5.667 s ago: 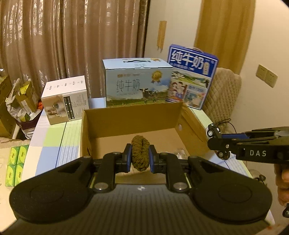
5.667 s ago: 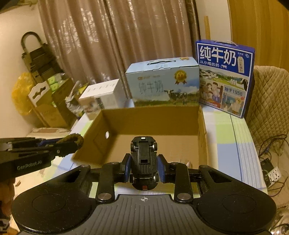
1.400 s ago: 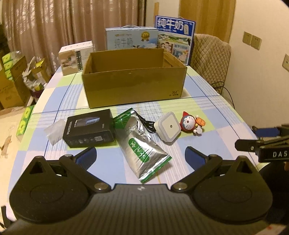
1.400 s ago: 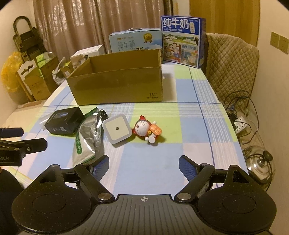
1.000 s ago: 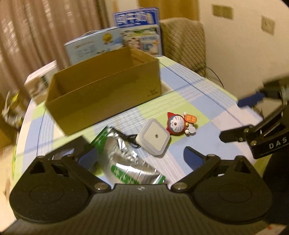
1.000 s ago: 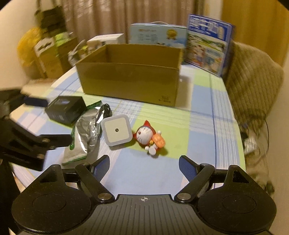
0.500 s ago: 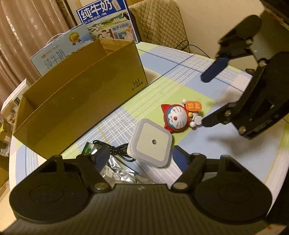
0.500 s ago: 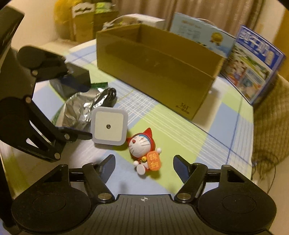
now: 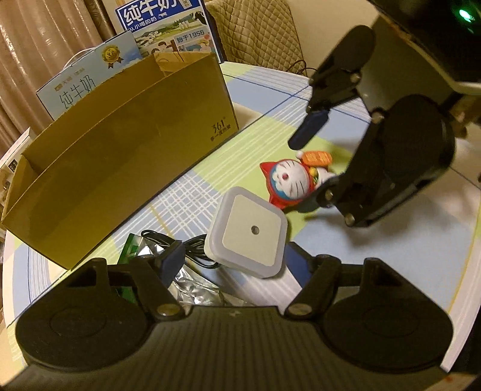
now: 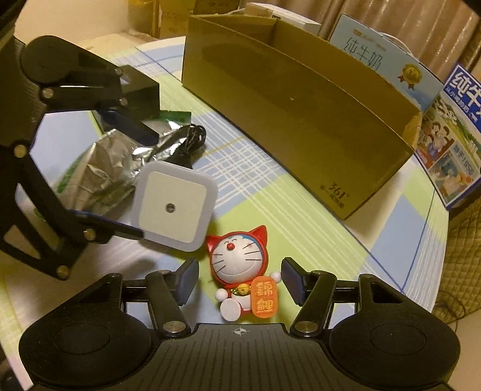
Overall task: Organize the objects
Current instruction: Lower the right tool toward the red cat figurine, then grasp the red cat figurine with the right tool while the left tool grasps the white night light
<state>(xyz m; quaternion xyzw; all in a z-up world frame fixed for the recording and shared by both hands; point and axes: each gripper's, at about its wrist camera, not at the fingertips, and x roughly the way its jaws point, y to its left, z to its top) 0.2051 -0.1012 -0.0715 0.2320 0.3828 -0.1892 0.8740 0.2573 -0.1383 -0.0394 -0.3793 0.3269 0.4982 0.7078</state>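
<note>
The small red-and-white cat toy [image 10: 240, 270] is sat between the closing right gripper's [image 10: 239, 282] jaws, not yet pinched. The square white plastic night light [image 9: 251, 233] is straddled by the left gripper [image 9: 236, 260], half-wide and untouched. Squeezing should be gentle and centred.

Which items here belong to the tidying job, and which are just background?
Job:
- white square night light, between the left gripper fingers
- cat figurine, between the closing right gripper fingers
- foil pouch
- black cable
- black box
- cardboard box

Background:
- milk cartons
- quilted chair
</note>
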